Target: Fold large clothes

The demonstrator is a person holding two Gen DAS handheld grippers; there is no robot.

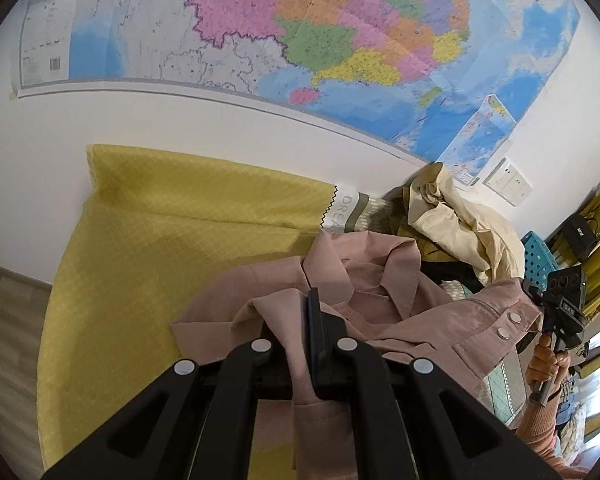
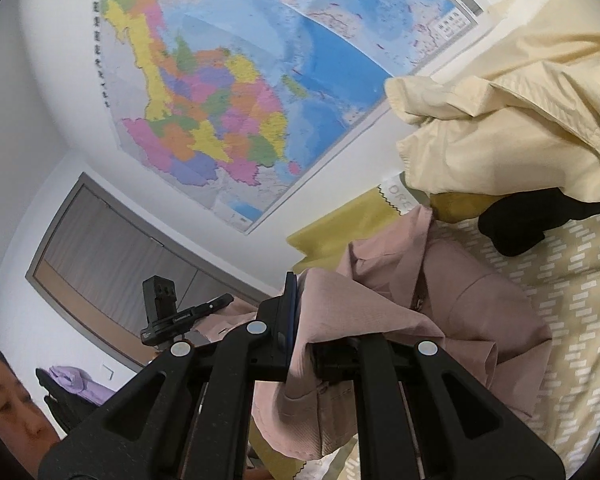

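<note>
Grippers left [image 1: 296,320] and right [image 2: 300,320] clamped on pink jacket [image 1: 380,300] | blanket label [image 1: 346,210] reads "DREA"

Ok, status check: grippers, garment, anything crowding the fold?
Left gripper and right gripper both shut on pink jacket, lifted over yellow bedspread. Cream garment heaped close behind.

white fabric band [image 1: 350,210] on bed by my yellow cover: reads "DREA", rest hidden | same band, my right view [image 2: 400,196]: "DRE" only | wall map [image 1: 340,40]: print too small to read, barcode at its left edge unreadable | my other claw's display [image 1: 567,305]: digits, too blurred
</note>
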